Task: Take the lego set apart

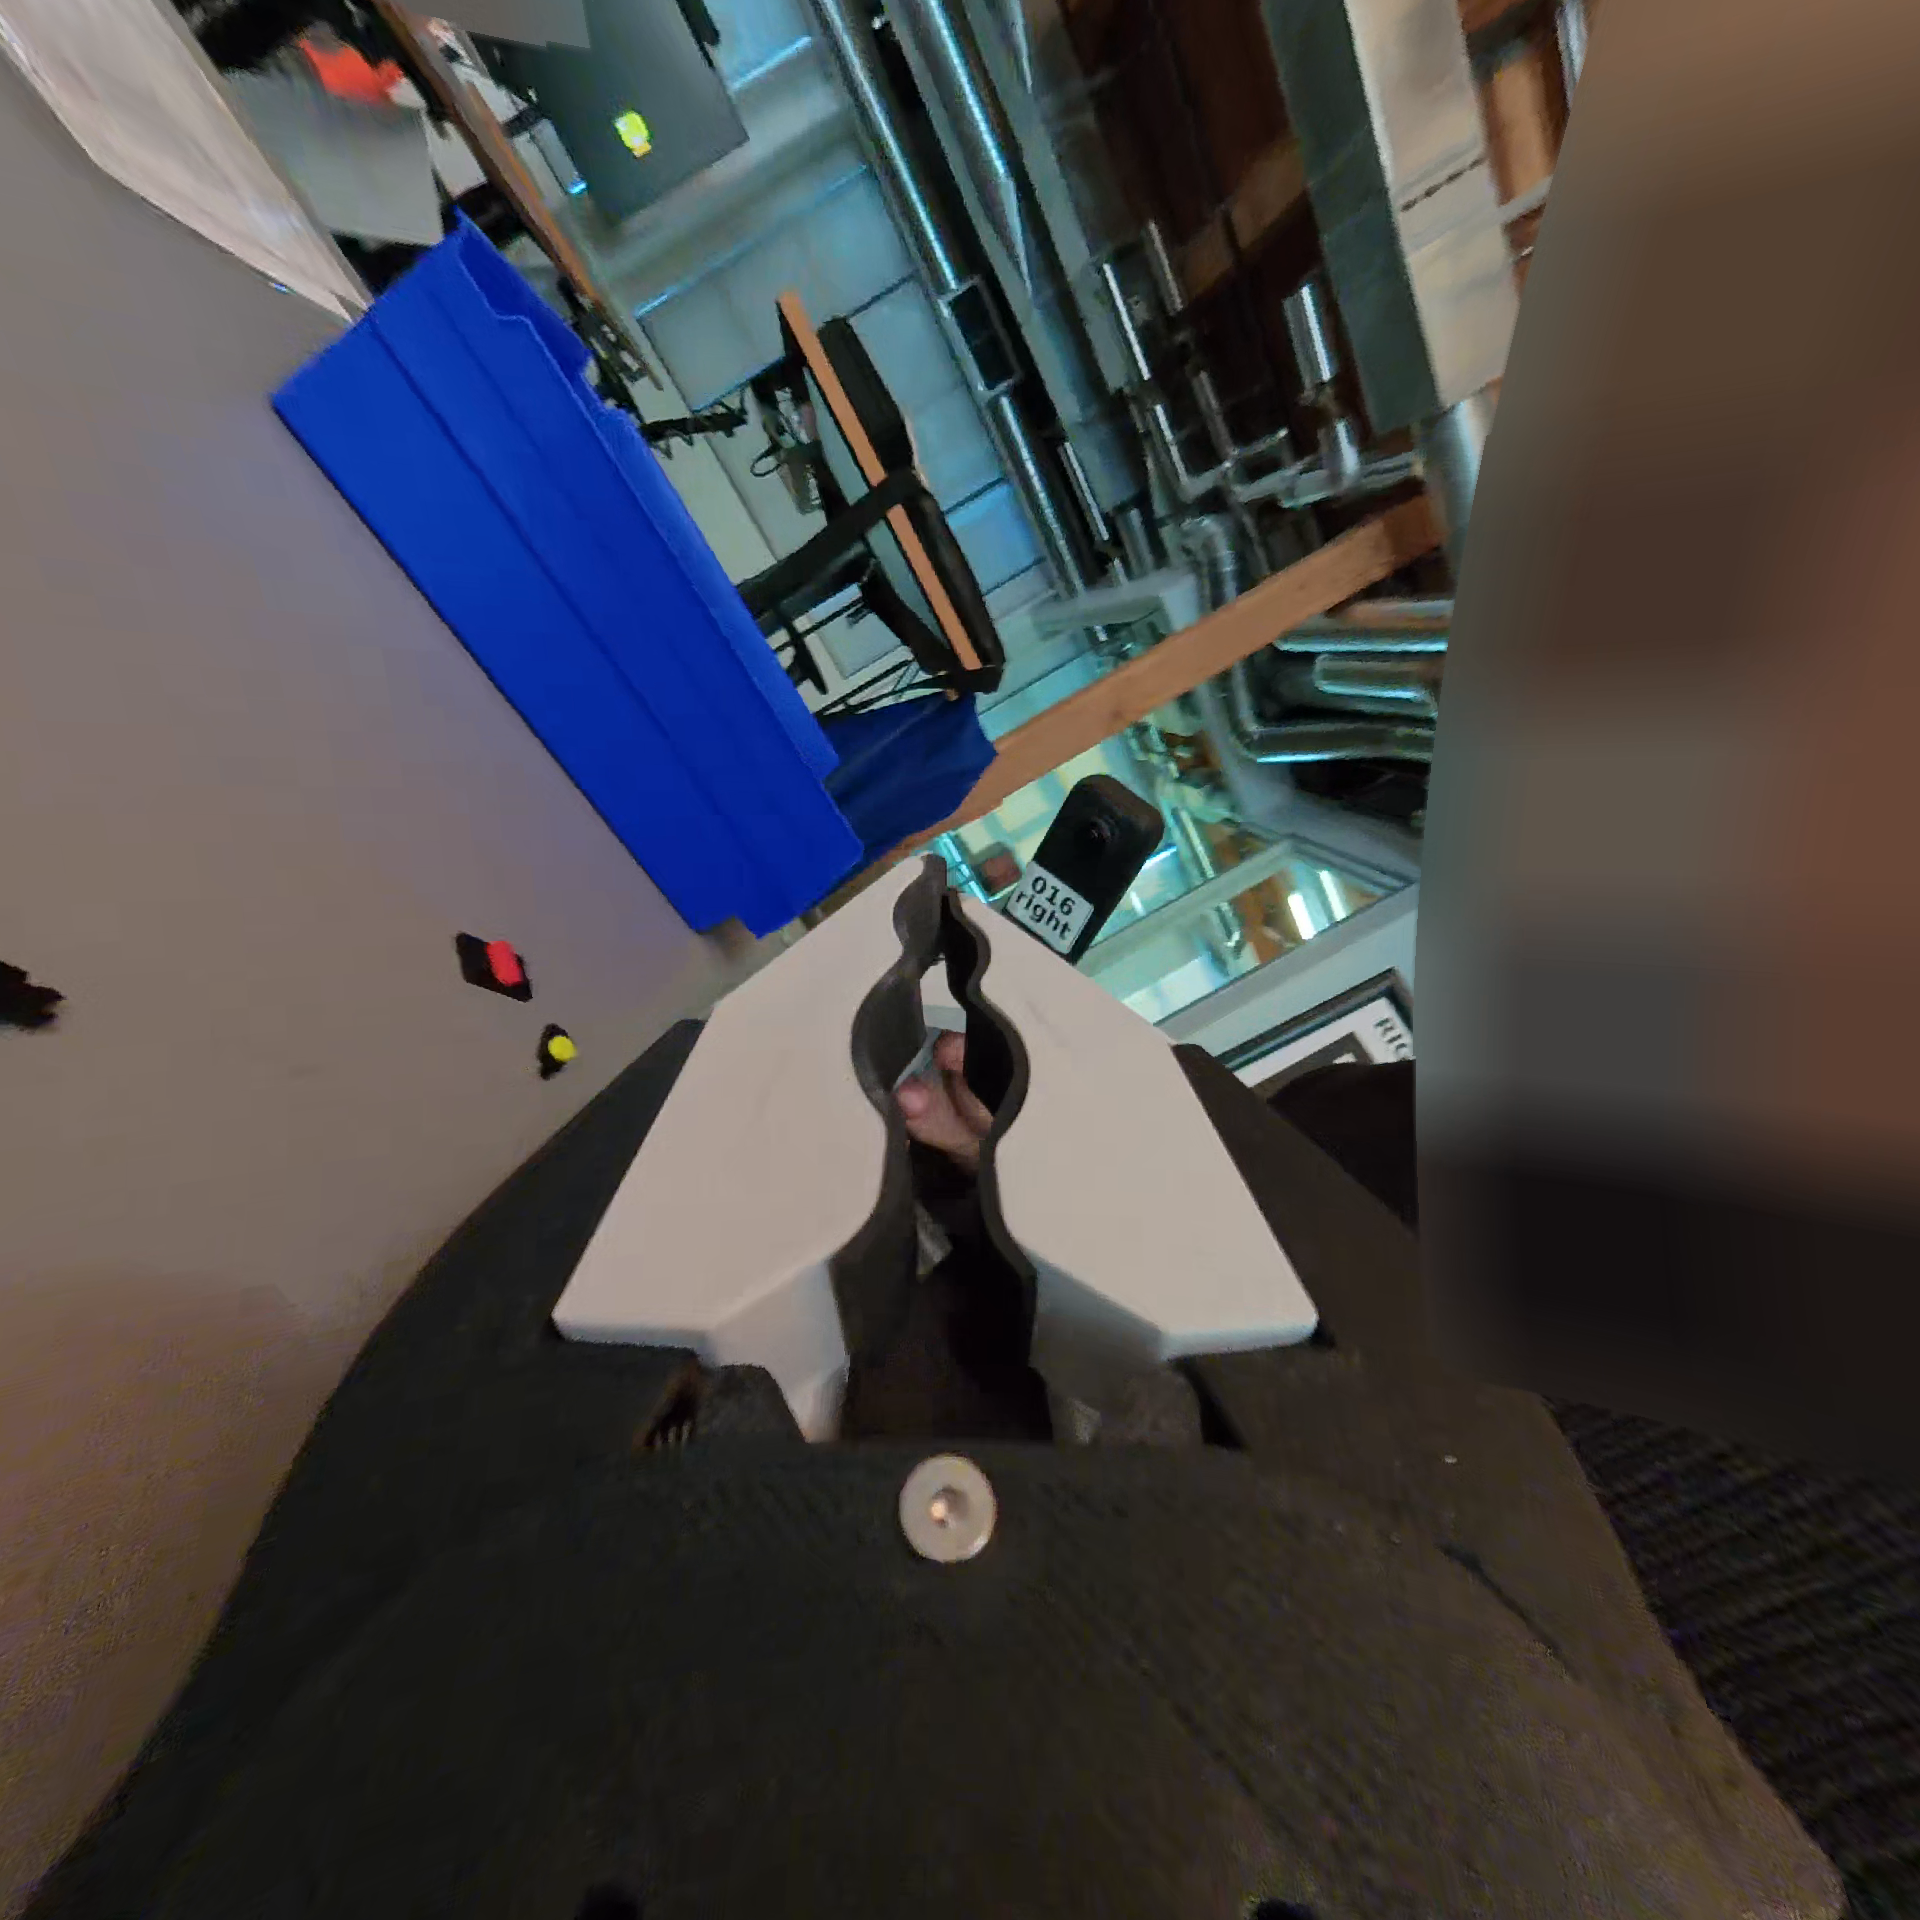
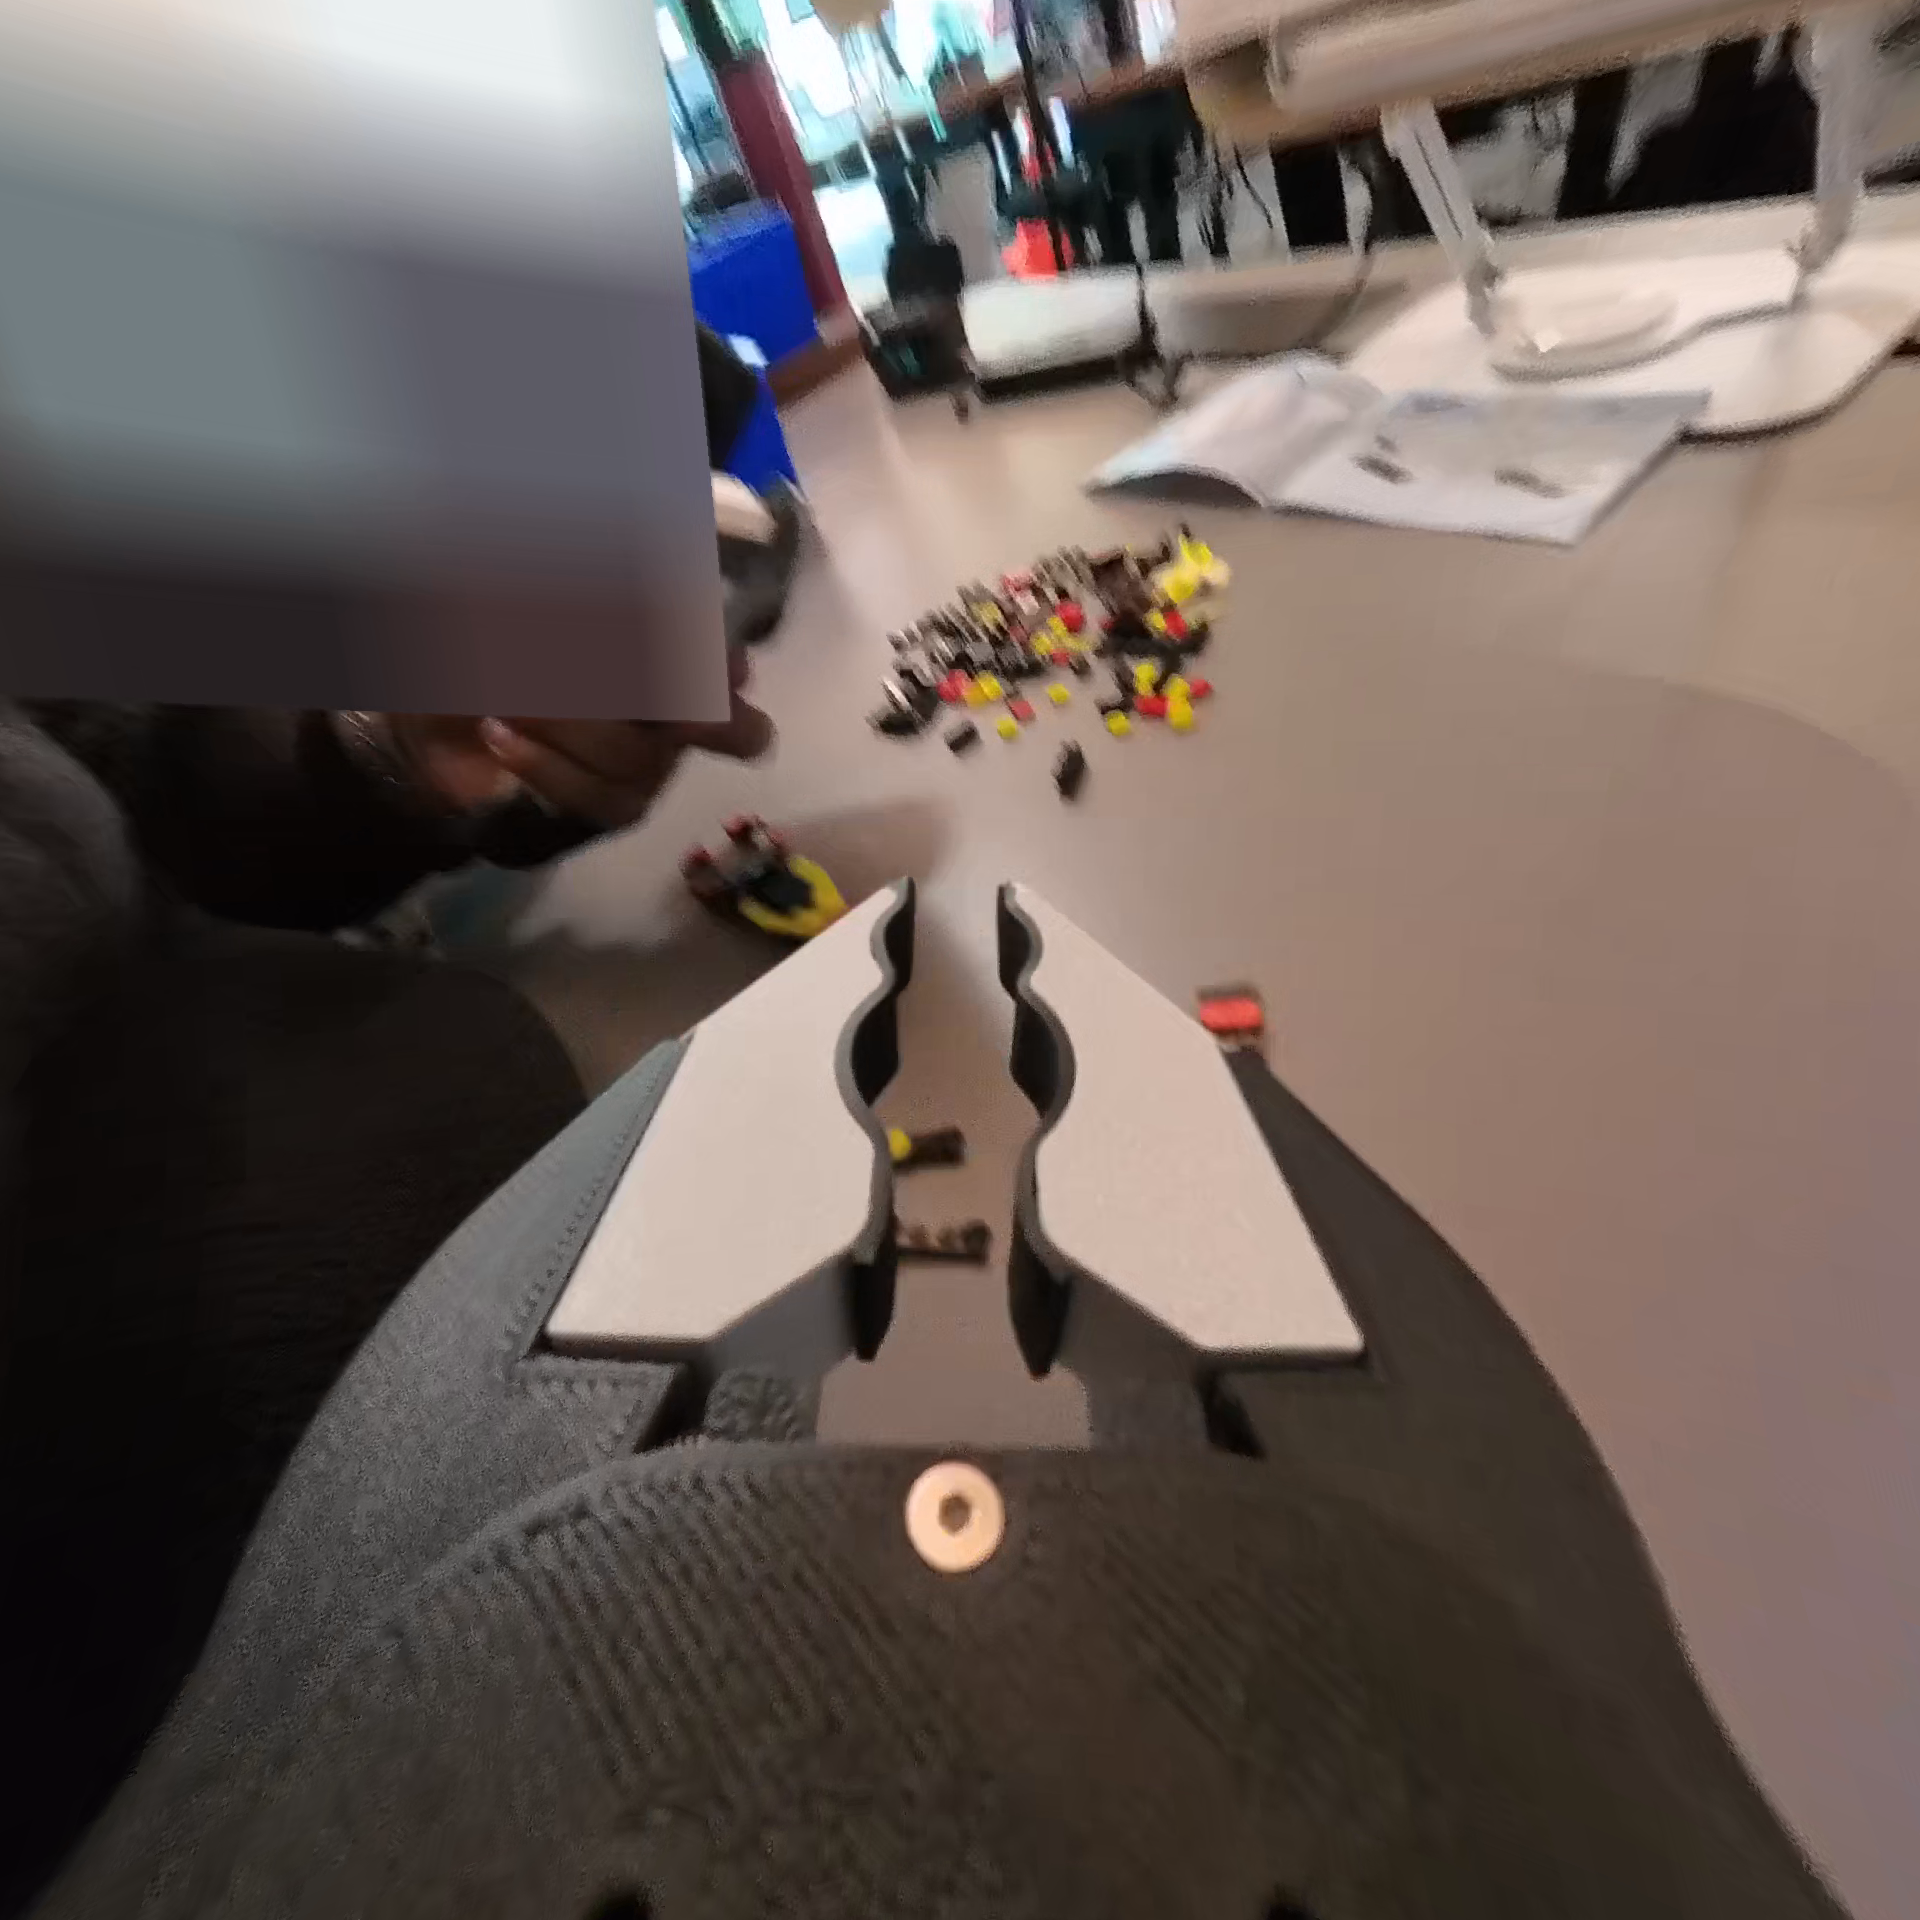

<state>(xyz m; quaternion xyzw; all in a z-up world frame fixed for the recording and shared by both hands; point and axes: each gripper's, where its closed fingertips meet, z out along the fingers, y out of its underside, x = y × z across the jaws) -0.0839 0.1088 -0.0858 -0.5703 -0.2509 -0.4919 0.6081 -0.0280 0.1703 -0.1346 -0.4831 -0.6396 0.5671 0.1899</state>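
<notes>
1. Two grippers are in play. The right gripper (image 2: 956, 904) has its fingers parted with a clear gap and nothing between them; it hangs low over the counter (image 2: 1507, 1039).
2. The left gripper (image 1: 943, 914) has its fingers nearly together, tips touching or almost so; I cannot tell whether anything is pinched there. It is tilted up, away from the work.
3. Just under the right gripper lie small loose bits (image 2: 930, 1145); a red-and-black piece (image 2: 1231, 1010) sits just beside its right finger.
4. Slightly farther, the part-built yellow and black lego model (image 2: 774, 888) rests on the counter, left of the fingertips.
5. Beyond lies the pile of separated bricks (image 2: 1060, 644), then an open instruction booklet (image 2: 1403, 447). A blue bin (image 1: 561, 561) shows in the left view.
6. Risks, as I judge them: the right view is blurred, so a hasty approach could knock the model or scatter loose bits; one gripper alone may drag the model rather than split it.
7. Writing: a white label sits on the camera body (image 1: 1091, 842) in the left view; booklet print is unreadable.
</notes>
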